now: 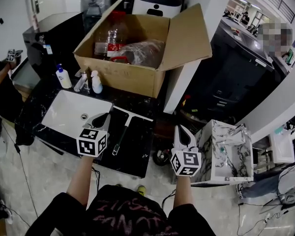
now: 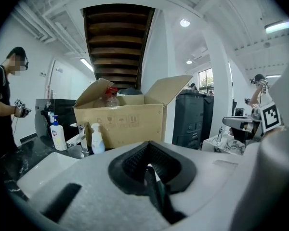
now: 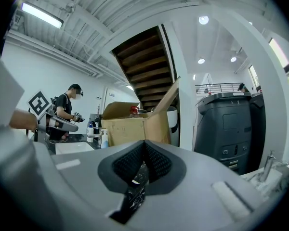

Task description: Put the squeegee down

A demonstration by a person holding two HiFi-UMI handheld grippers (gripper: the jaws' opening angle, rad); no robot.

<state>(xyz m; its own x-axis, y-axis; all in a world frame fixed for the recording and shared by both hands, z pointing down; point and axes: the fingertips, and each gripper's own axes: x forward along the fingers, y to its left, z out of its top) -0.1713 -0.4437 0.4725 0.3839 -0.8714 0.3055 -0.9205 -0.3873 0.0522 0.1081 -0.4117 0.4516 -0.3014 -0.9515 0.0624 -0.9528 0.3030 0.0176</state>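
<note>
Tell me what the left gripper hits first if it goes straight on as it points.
The left gripper would probably meet the cardboard box's front wall first; the white spray bottle stands just left of that line. Depth is unclear.

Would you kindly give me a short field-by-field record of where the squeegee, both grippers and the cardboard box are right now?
squeegee: lying flat on the dark counter, right of the white sink, not held
left gripper: jaws shut, empty, just left of the squeegee
right gripper: jaws shut, empty, past the counter's right end
cardboard box: open, behind the squeegee, clear bottle inside
</note>
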